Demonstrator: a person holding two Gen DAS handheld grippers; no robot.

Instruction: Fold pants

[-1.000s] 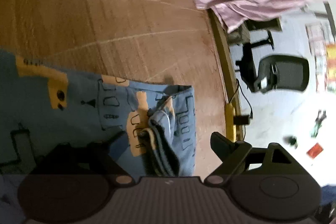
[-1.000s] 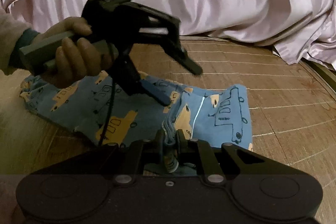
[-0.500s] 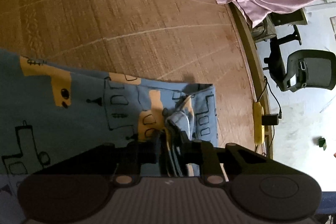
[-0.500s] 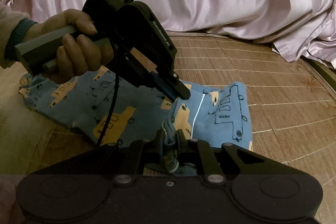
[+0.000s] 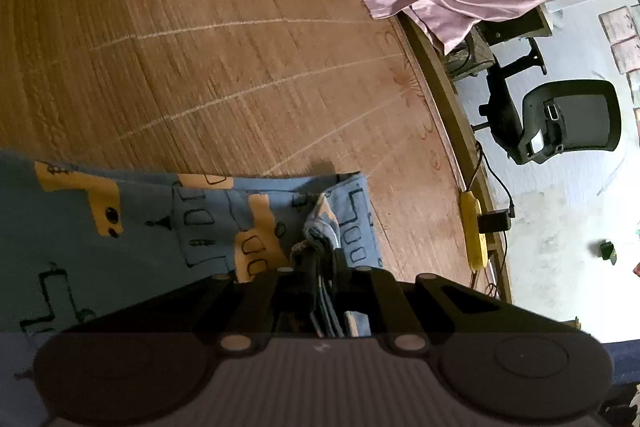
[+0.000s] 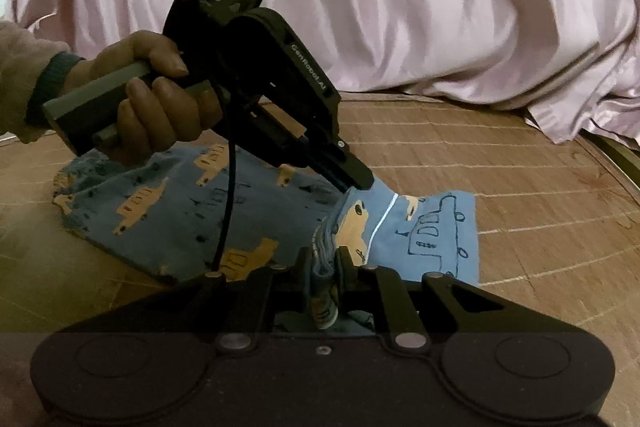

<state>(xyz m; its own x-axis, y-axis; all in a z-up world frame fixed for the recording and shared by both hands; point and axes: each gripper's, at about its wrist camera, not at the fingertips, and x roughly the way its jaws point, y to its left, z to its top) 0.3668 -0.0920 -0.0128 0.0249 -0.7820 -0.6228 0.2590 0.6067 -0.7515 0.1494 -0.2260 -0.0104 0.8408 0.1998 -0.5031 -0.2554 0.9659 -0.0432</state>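
The blue pants [image 6: 192,215] with orange vehicle prints lie on a woven mat [image 6: 520,163]; they also show in the left wrist view [image 5: 140,223]. My right gripper [image 6: 324,259] is shut on a bunched fold of the pants at their near edge. My left gripper [image 5: 320,259] is shut on a bunched fold of the same pants; in the right wrist view it [image 6: 356,183] pinches the cloth a little farther back, and the fabric rises in a ridge between the two grips.
A pink satin sheet [image 6: 400,7] hangs along the back of the mat. In the left wrist view the mat's edge [image 5: 452,107] runs down the right, with a yellow power strip [image 5: 474,231] on it and a black office chair [image 5: 560,123] on the floor beyond.
My left gripper was open above the pants; it came down and closed on the bunched fold. The right gripper kept its grip and the fold now stands slightly higher.
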